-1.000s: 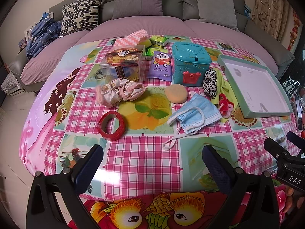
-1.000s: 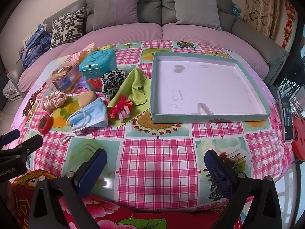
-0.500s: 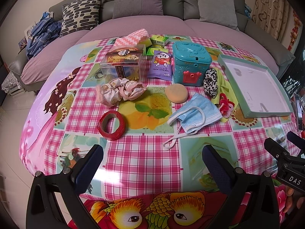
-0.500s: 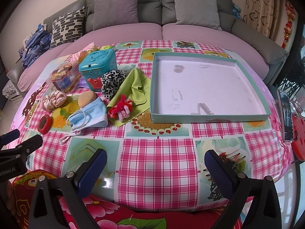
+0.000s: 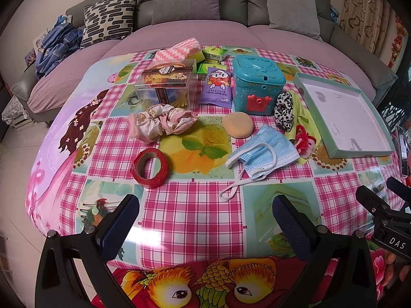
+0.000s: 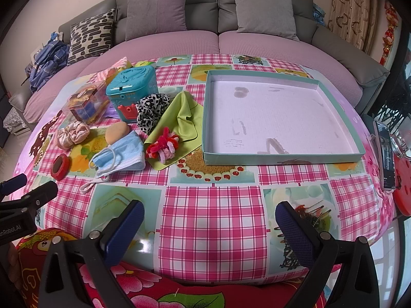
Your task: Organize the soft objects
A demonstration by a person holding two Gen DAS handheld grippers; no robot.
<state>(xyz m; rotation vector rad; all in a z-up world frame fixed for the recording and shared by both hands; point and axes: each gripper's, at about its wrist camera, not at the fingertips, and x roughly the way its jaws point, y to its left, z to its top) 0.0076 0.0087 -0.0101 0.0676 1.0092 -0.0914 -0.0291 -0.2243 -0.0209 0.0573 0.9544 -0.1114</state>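
Soft items lie on the checked tablecloth: a blue face mask, pink scrunchies, a peach sponge puff, a leopard-print scrunchie, a green cloth and a red-and-pink fuzzy hair tie. A shallow teal tray sits to the right with nothing in it. My left gripper hovers open at the near edge, short of the mask. My right gripper is open in front of the tray, holding nothing.
A red tape roll, a clear box, a wipes packet, a teal toy chest and green boxes crowd the back left. A phone lies at the right edge. A sofa curves behind the table.
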